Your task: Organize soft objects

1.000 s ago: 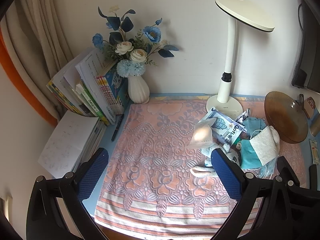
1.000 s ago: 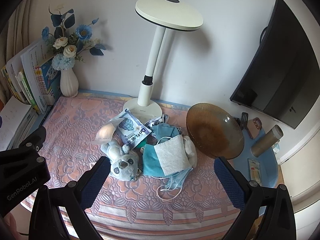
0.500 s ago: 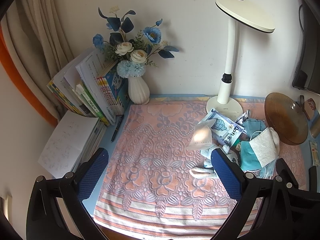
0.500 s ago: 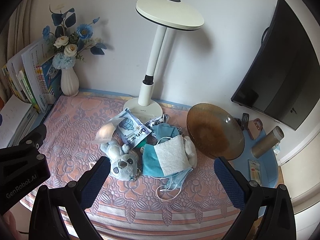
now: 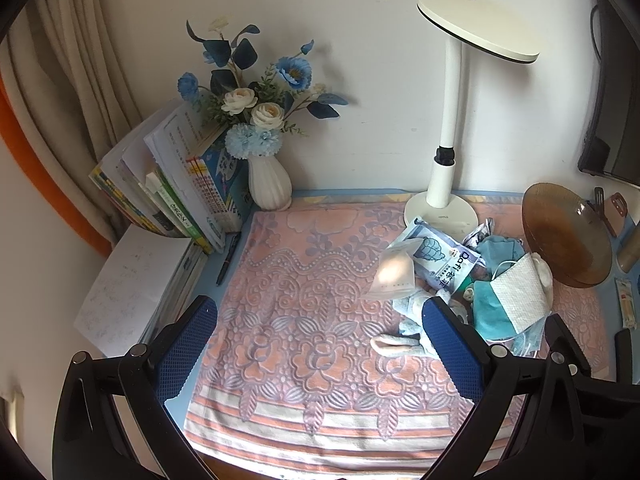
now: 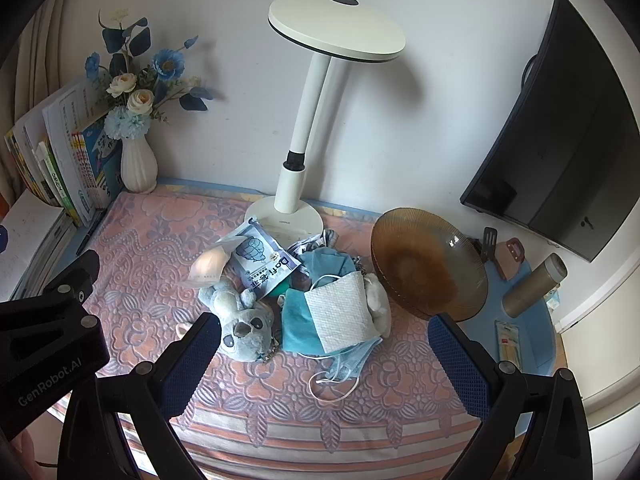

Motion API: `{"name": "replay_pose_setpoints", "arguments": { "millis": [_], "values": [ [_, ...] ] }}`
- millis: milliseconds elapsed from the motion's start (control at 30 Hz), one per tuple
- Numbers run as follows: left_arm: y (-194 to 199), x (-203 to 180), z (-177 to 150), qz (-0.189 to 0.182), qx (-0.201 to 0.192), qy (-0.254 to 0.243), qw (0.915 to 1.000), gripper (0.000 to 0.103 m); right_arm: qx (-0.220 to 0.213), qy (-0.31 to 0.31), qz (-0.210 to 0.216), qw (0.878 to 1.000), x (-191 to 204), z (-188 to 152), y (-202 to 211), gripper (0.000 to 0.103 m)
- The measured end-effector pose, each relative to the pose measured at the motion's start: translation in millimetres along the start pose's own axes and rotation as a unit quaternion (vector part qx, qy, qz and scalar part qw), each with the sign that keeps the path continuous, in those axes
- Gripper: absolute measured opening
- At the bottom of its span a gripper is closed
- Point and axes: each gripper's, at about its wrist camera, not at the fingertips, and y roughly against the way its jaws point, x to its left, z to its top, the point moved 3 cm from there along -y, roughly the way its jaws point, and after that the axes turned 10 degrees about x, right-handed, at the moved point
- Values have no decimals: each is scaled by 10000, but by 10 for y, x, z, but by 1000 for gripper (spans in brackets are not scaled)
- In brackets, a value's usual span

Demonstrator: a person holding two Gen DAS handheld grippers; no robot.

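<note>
Pink and lilac towelling covers the desk [image 6: 160, 240], and the soft things lie heaped on it at about 1 o'clock from the right gripper [image 6: 324, 356], just in front of the lamp base [image 6: 284, 218]. Nothing has been lifted yet, so I judge this the opening step: both tools hover above the cloth, choosing a first item.

The right gripper's jaws stand wide and empty, the pile between and beyond them. The left gripper [image 5: 320, 344] is likewise spread wide with nothing held; the heap sits at its 2 o'clock, partly behind its right finger.

In the pile, a grey-blue koala plush [image 6: 244, 320] lies nearest, touching a printed packet [image 6: 264, 260] at its 12 o'clock. A white cloth [image 6: 340, 312] rests on a teal cloth [image 6: 298, 328], with a blue face mask [image 6: 348, 360] trailing its loop toward the front edge. A pale pouch [image 6: 208, 266] at the pile's 10 o'clock may be another mask, though that is hard to tell.

The amber glass bowl [image 6: 428, 264] at 2 o'clock looks a likely destination. Next calls for lowering the right gripper over the plush and closing on its body without snagging the mask loop
</note>
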Motion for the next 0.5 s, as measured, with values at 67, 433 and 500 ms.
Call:
{"name": "replay_pose_setpoints", "arguments": {
  "millis": [67,433,500],
  "values": [
    [1,-5,2,8,0,0,10000,102,-3,4,-3,10000,3,0,-1,103],
    [1,-12,1,4,1,-3,10000,102,0,1,-4,10000,11,0,-3,103],
    [5,-17,0,-32,7,-12,10000,102,2,2,0,10000,13,1,-4,103]
  ]
}}
